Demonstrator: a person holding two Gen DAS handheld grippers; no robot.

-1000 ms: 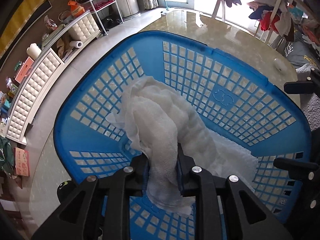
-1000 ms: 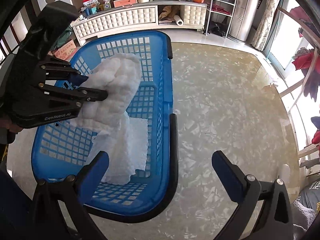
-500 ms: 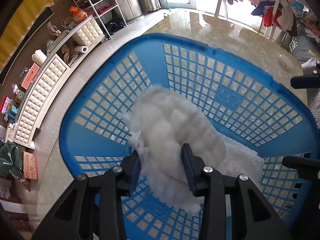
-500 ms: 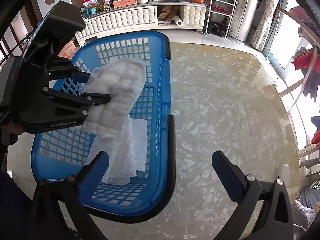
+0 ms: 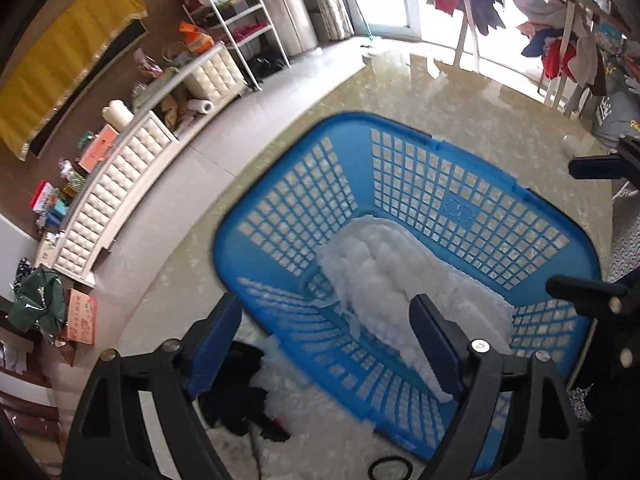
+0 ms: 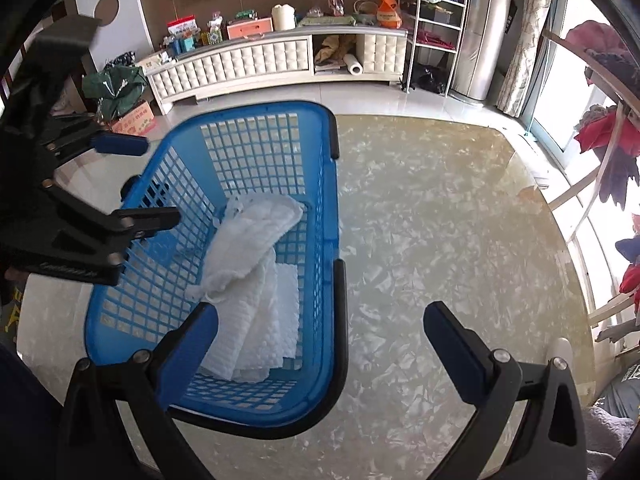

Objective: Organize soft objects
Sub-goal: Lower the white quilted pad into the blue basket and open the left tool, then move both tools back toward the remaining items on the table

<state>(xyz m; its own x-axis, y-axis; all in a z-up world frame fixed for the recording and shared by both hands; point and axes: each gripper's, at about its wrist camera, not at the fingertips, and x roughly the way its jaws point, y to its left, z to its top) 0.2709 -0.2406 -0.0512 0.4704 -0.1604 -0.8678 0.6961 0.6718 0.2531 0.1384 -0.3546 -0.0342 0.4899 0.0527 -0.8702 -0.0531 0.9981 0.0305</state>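
Observation:
A blue lattice laundry basket stands on a glossy marbled table; it also shows in the right wrist view. A white quilted cloth lies loose on the basket floor, also seen in the right wrist view. My left gripper is open and empty, above the basket's near rim; it shows from the side in the right wrist view. My right gripper is open and empty over the basket's right rim and the table.
The marbled table top stretches right of the basket. A dark garment and pale fluffy material lie by the basket's near left corner. A white cabinet lines the far wall. A clothes rack stands behind the table.
My left gripper opened and let go of the white cloth, which dropped into the basket. The left gripper then drew back toward the basket's rim. The right gripper stayed open.

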